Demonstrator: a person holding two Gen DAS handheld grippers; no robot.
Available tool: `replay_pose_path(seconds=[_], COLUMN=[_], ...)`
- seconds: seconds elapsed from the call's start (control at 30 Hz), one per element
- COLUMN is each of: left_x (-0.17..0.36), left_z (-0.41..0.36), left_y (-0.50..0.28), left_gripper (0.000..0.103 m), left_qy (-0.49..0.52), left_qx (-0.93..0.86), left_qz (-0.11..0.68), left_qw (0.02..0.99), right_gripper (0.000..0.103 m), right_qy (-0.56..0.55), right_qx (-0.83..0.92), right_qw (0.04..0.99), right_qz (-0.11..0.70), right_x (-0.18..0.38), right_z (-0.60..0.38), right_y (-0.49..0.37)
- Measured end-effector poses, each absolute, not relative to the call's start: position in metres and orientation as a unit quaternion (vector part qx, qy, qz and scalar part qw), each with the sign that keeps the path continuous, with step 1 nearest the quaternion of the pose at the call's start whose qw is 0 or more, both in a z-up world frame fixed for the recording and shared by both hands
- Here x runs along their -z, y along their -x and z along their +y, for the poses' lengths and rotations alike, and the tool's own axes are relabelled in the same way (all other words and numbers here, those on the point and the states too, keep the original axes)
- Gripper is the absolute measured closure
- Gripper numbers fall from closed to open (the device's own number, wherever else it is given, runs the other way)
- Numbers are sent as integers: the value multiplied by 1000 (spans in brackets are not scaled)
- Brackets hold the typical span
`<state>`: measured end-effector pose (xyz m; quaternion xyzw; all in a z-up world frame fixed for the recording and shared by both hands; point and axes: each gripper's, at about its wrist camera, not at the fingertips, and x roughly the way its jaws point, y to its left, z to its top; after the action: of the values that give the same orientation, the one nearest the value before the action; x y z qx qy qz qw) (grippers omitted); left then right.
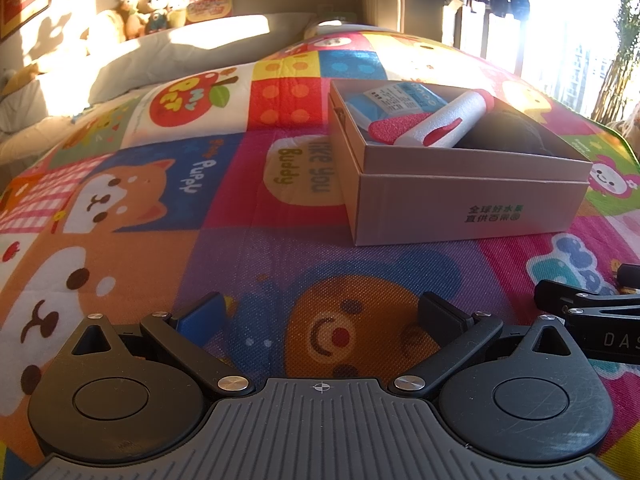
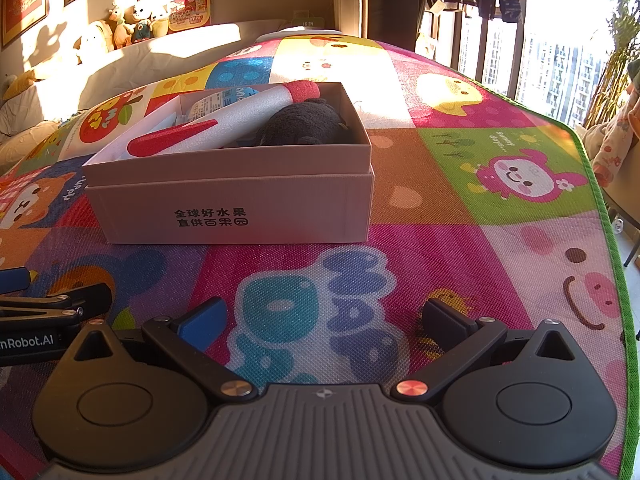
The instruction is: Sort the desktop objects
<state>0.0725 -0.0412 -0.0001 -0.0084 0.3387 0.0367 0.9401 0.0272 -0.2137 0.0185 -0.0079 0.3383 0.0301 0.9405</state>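
Note:
A pinkish cardboard box with printed characters stands on the colourful cartoon mat; it also shows in the right wrist view. Inside lie a white and red foam rocket toy, a blue and white packet and a dark plush object. My left gripper is open and empty, low over the mat in front of the box. My right gripper is open and empty, beside it to the right.
The mat's green edge runs along the right, with a drop beyond. Pillows and plush toys sit at the far end. Each gripper shows at the other view's edge: the right one, the left one.

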Motion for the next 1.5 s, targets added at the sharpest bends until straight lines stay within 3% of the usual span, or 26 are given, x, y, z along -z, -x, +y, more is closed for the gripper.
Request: replay_pose_path(seconds=[1.5], left_x=[-4], left_z=[-40], left_y=[-65], left_gripper=[0], left_qy=[15], left_qx=[-34], left_qz=[357], left_qw=[933], right_gripper=[0], right_qy=[8], right_qx=[-30], right_qw=[941], right_qz=[338], right_x=[-19], right_z=[-213], right_y=[-27])
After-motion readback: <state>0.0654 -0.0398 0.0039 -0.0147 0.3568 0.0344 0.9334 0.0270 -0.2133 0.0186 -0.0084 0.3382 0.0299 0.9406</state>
